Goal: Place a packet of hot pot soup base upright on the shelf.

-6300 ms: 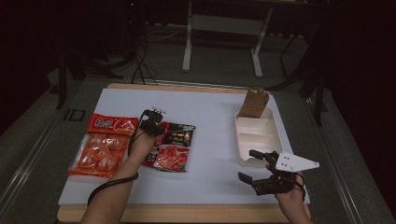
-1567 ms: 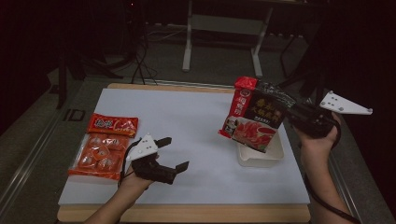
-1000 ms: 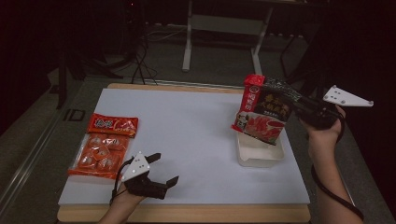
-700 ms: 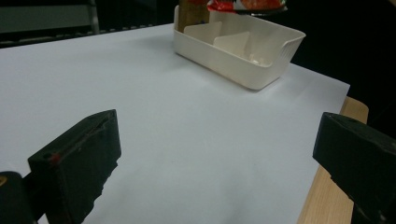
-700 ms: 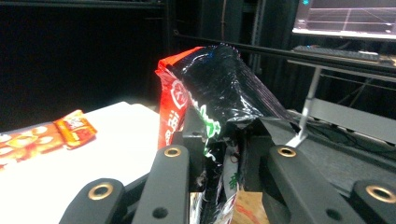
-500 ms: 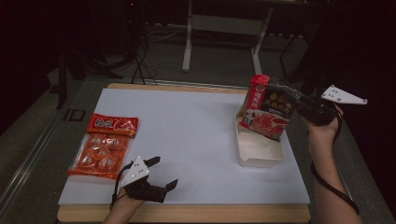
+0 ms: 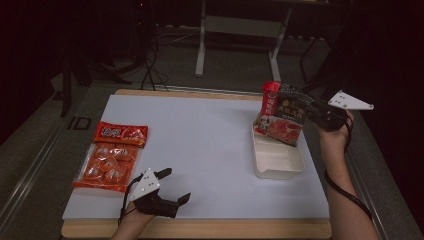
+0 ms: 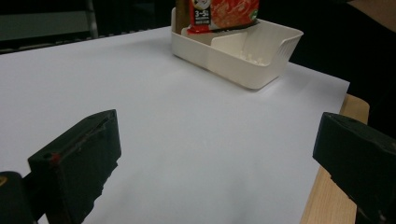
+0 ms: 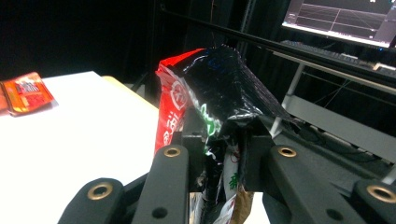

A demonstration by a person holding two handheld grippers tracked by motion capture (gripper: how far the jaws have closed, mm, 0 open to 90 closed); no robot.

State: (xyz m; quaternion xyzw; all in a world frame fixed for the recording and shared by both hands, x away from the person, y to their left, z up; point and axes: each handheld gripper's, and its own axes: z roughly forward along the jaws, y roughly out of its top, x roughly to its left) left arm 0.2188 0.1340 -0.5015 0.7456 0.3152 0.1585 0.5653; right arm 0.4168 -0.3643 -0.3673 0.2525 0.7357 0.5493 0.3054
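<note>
Above the white tray, a red and black food packet is pinched upright by the right gripper. Its lower edge is seen just inside the tray's far end. The left gripper is spread wide over the bare table.

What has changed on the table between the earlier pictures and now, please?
The right gripper took the dark snack packet from mid-table and lowered it upright into the white bin. The left gripper let go and withdrew, open. The orange packet stayed put.

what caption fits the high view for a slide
Right tool lowers a snack packet into the white tray; left tool rests open near the table edge.
</note>
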